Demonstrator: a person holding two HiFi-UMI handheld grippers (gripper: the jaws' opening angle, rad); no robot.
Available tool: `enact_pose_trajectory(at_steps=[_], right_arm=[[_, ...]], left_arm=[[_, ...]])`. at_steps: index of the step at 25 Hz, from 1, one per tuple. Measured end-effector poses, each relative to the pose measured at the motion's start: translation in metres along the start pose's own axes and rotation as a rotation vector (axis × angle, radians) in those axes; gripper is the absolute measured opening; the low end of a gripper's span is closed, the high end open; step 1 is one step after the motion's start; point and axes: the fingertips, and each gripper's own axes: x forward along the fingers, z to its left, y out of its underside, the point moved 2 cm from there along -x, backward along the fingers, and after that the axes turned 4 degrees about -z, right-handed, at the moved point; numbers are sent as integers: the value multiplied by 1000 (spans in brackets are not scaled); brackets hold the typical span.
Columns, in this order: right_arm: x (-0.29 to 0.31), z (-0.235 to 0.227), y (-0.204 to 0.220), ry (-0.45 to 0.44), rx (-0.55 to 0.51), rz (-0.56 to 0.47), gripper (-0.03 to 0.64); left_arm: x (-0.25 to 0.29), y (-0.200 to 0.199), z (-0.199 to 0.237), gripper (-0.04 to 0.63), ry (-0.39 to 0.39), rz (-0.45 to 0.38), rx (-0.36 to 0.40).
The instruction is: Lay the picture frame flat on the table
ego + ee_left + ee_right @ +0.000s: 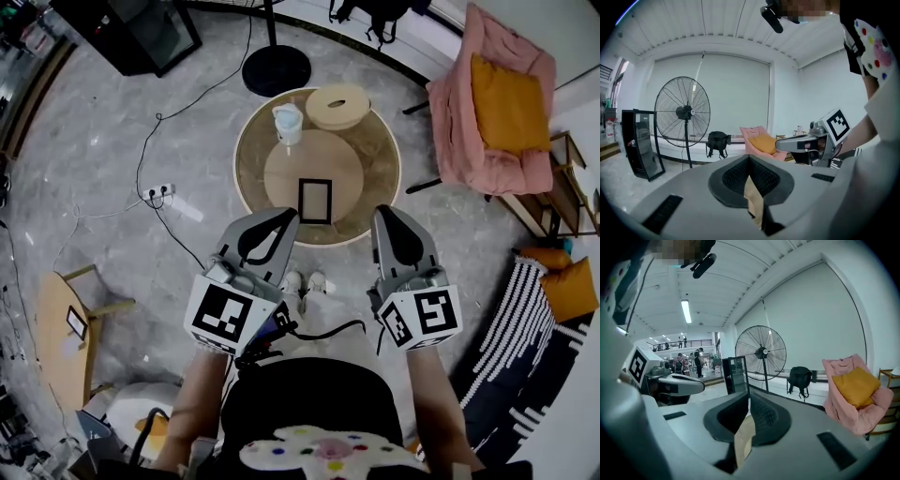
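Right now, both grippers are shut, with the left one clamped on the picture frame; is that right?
Not quite: the left gripper is shut on nothing. The head view shows the picture frame lying on the round table, apart from both grippers. The right gripper is shut, as you said.

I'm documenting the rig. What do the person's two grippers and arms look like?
Both are grey, wedge-shaped shells: the left gripper and the right gripper. Each carries a white cube with black square markers, and black textured pads line the jaws. A black cable trails from the left one. The forearms show no sleeves.
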Motion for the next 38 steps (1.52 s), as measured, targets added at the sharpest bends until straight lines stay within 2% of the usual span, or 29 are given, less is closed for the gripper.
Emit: enact_pose_trajectory(at_steps=[5,10,20,32,38], right_arm=[[-8,8,-19,-34,-74,-22,41],[-15,12,-33,-42,-42,-60,40],[-17,24,-49,-69,-120,-81,40],[-12,38,-52,-102,-115,-85,40],[-14,35,-53,-83,-109,-93,40]], left_arm=[[-7,-14,-6,15,3,-25,-7],[-14,-26,-9,15,28,-40,26],[-21,-42,-7,15,13,-61,41],[-29,-49,-3,15,-7,-75,30],[-29,-51,-7,15,-7,-78,29]])
